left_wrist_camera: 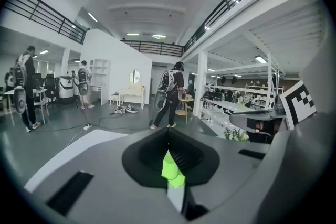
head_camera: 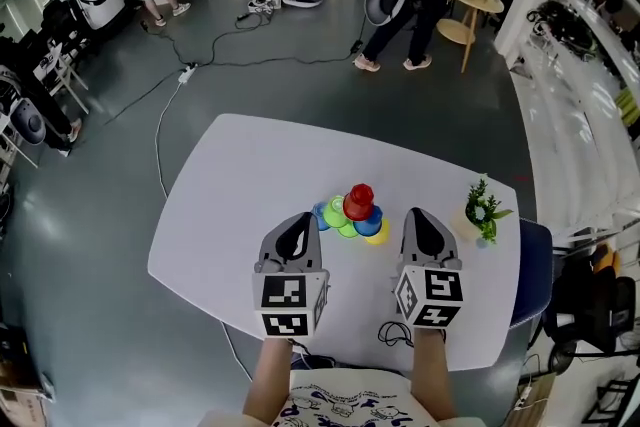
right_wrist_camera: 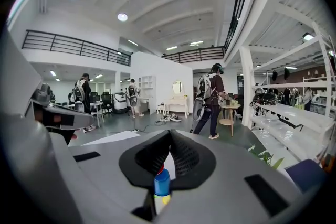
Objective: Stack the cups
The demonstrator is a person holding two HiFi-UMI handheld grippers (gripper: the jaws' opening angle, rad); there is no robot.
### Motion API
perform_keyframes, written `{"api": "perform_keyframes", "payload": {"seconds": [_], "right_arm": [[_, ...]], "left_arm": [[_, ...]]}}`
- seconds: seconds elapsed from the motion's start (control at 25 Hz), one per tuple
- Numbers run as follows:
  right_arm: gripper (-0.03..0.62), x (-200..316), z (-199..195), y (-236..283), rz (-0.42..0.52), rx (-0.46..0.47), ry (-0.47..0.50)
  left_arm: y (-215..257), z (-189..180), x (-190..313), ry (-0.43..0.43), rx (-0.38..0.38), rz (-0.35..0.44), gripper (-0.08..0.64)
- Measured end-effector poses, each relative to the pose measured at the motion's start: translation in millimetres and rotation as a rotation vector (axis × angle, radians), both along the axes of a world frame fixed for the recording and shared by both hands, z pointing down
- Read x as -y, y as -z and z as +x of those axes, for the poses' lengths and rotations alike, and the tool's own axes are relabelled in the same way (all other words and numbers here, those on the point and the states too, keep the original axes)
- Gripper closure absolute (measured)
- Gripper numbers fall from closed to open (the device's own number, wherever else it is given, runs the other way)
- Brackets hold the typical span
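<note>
No legible text anywhere

1. Left gripper [left_wrist_camera: 169,136]: jaws together, dark pads meeting along the centre line, nothing clamped between them.
2. Green cup [left_wrist_camera: 169,166] shows through the narrow slit under the pads, just ahead and below. Whether it touches the gripper cannot be told.
3. White table [left_wrist_camera: 89,140] spreads ahead and to the left of the jaws.
4. Right gripper [left_wrist_camera: 247,118] sits off to the right, its square-marker face turned this way.
5. Small plant [left_wrist_camera: 234,135] stands ahead, right of the jaw tips.
6. Far ahead: a person with a backpack [left_wrist_camera: 170,93] beside a round wooden table [left_wrist_camera: 182,107].
7. Far left: two more people [left_wrist_camera: 26,86] on the grey floor.
</note>
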State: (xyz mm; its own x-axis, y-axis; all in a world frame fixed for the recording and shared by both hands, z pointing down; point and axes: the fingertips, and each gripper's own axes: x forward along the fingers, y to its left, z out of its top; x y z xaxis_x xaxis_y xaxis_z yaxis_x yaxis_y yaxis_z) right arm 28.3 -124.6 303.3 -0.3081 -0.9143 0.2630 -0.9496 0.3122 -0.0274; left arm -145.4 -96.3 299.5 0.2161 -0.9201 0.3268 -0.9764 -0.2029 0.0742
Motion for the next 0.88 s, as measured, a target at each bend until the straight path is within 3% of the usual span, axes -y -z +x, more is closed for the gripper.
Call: {"api": "perform_keyframes", "payload": {"seconds": [0.88], "right_arm": [[0.581,-7,0,20,0.054,0.003,-0.001]], "left_arm": [[18,2,-7,0.007,-0.002,0.033,0.546]]}}
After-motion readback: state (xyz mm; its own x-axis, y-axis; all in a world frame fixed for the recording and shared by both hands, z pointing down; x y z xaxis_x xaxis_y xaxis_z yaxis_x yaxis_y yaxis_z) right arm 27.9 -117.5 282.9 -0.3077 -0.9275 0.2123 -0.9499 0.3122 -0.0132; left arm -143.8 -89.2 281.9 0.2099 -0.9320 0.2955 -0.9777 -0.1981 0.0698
